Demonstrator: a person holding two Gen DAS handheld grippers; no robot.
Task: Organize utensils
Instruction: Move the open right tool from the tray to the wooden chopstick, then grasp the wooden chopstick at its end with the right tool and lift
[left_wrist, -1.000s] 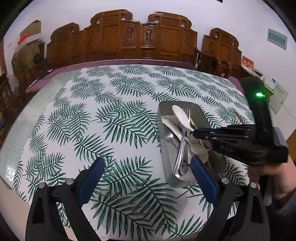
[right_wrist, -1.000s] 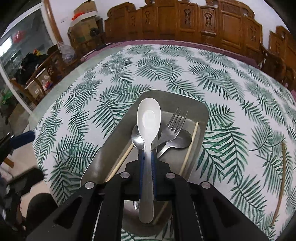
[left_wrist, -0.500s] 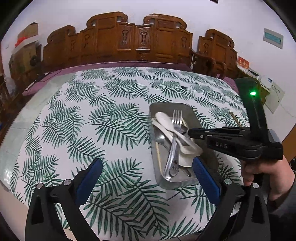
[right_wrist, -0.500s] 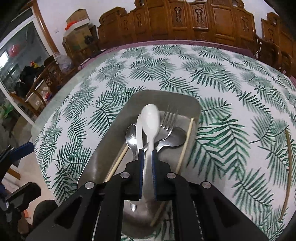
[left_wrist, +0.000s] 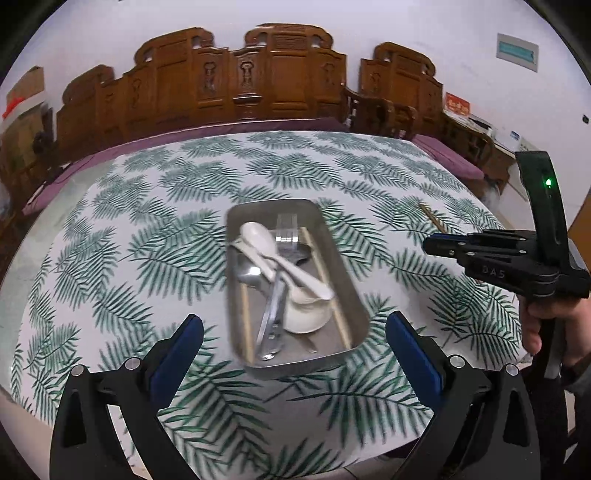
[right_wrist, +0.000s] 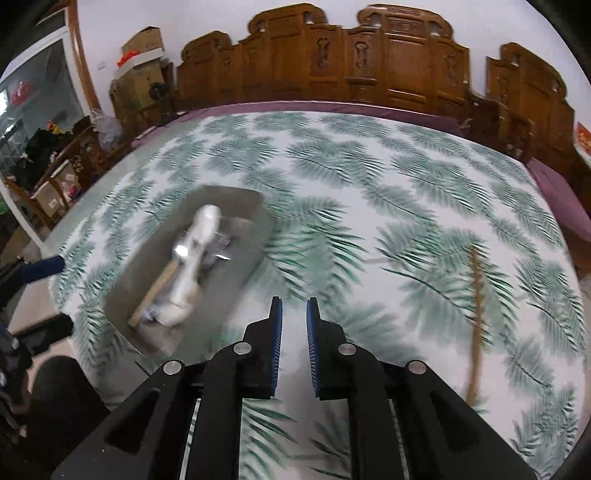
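Wooden chopstick (right_wrist: 476, 291) shows whole only beyond the empty, opening right gripper (right_wrist: 294, 308); left gripper (left_wrist: 295, 328) gapes.

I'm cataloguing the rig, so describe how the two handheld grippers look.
Both are matte black plastic with angular, hollowed finger arms, silver round screws and blue ribbed pads on the inner faces: the left gripper and the right gripper. From the side, the right gripper shows faint raised lettering, an upright black fin with a green light and a pistol-style handle.
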